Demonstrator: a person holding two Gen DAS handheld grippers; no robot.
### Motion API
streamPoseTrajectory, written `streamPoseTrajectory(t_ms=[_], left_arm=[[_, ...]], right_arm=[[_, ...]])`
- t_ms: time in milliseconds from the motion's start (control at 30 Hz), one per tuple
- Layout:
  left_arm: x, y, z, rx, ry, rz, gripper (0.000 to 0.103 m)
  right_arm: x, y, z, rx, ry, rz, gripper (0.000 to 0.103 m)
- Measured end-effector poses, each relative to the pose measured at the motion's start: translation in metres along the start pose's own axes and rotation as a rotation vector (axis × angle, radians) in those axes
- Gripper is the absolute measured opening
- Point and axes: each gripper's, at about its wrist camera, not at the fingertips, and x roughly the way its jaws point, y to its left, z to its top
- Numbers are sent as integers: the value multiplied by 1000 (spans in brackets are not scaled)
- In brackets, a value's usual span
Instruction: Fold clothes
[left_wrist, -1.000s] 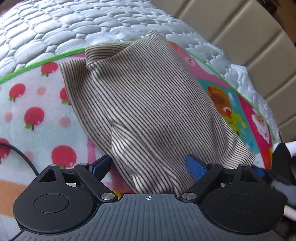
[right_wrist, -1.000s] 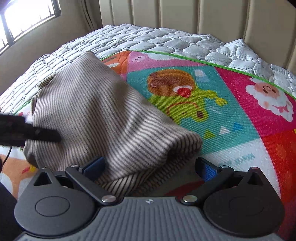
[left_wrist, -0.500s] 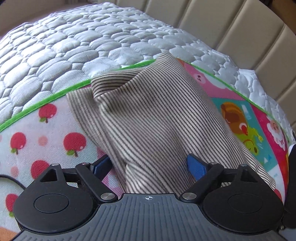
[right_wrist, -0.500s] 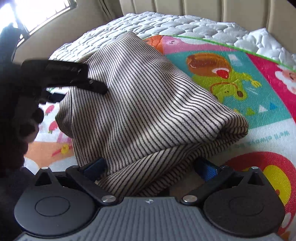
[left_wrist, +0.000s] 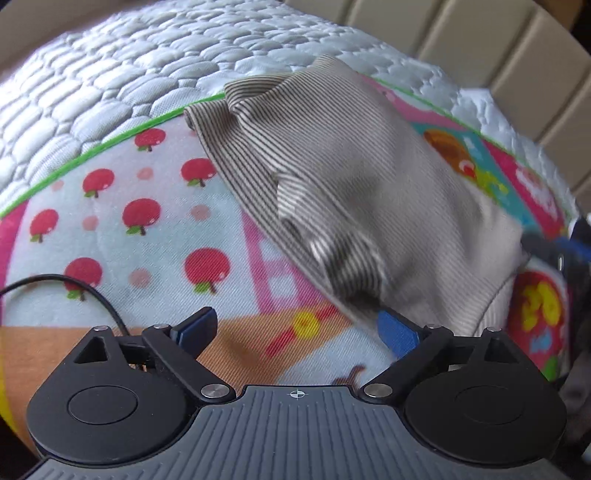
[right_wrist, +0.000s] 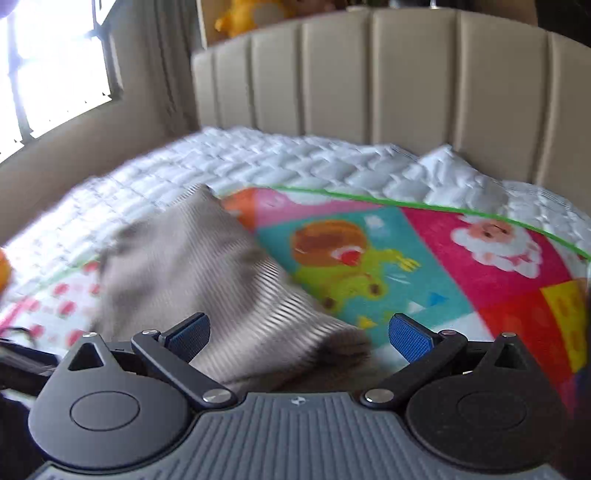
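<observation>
Jaws spread wide on both tools, nothing clamped.

Left wrist view: left gripper (left_wrist: 297, 332) held open over the cartoon play mat (left_wrist: 110, 229). Striped garment (left_wrist: 351, 184) lies ahead and to the right of the fingers, bunched, long axis running from far left to near right. Near hem blurred, just beside the right blue pad (left_wrist: 399, 334); contact cannot be confirmed. Black cable (left_wrist: 74, 284) trails at near left. Quilted mattress (left_wrist: 147, 66) beyond the mat.

Right wrist view: right gripper (right_wrist: 299, 334) open; garment (right_wrist: 207, 266) ahead and left, near end reaching between the fingers. Padded headboard (right_wrist: 406, 85) far.

Judgement: right gripper nearer to the cloth; left requires a shift rightward before regrasping.
</observation>
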Motion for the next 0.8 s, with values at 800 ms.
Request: streamPoseTrajectory(t_ms=[800], left_arm=[[5,-8,-6,54,-65,27,101]], right_arm=[[-20,20,-1,-161,-42,38,103]])
